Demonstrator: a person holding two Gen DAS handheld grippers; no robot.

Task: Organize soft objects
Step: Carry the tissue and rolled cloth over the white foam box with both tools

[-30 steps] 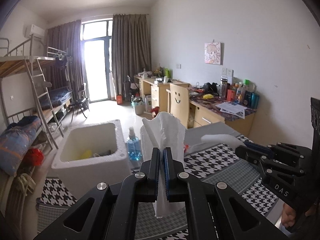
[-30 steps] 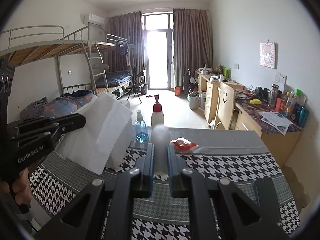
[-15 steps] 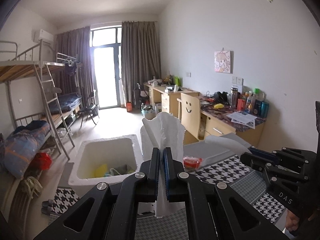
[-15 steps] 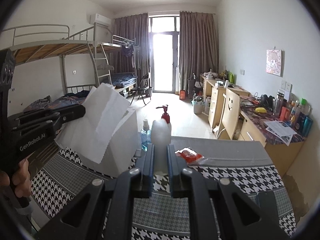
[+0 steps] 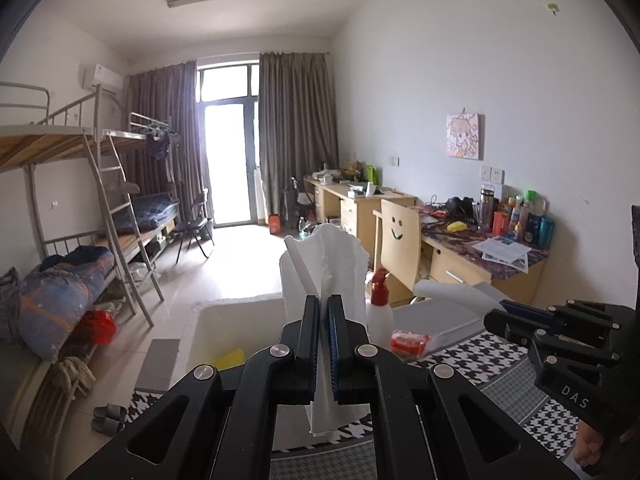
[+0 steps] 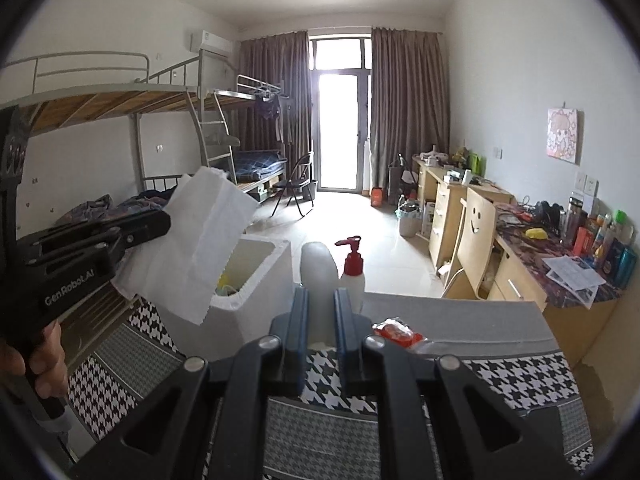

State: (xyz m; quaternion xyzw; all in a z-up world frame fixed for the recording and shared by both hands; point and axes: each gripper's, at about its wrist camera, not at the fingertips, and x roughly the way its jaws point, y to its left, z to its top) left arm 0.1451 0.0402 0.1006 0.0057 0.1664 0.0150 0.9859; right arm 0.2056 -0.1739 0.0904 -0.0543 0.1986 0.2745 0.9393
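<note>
My left gripper (image 5: 323,300) is shut on a white tissue (image 5: 324,264) that stands up above its fingers and hangs below them. The right wrist view shows that same left gripper (image 6: 160,224) at the left, with the tissue (image 6: 204,240) spread in front of a white foam box (image 6: 260,304). My right gripper (image 6: 319,292) is shut on a white soft piece (image 6: 317,268) with a rounded end. From the left wrist camera, the right gripper (image 5: 496,316) is at the right, and its white piece (image 5: 448,292) points left.
The foam box (image 5: 224,320) is open-topped and holds yellow items. A white bottle with a red pump (image 6: 352,272) and a red packet (image 6: 396,332) sit on the houndstooth-covered table (image 6: 500,376). Bunk beds stand at the left, desks and a chair at the right.
Both grippers have risen and moved together, each keeping its white piece. The foam box and table sit lower in both views, and the blue bottle is gone from sight.
</note>
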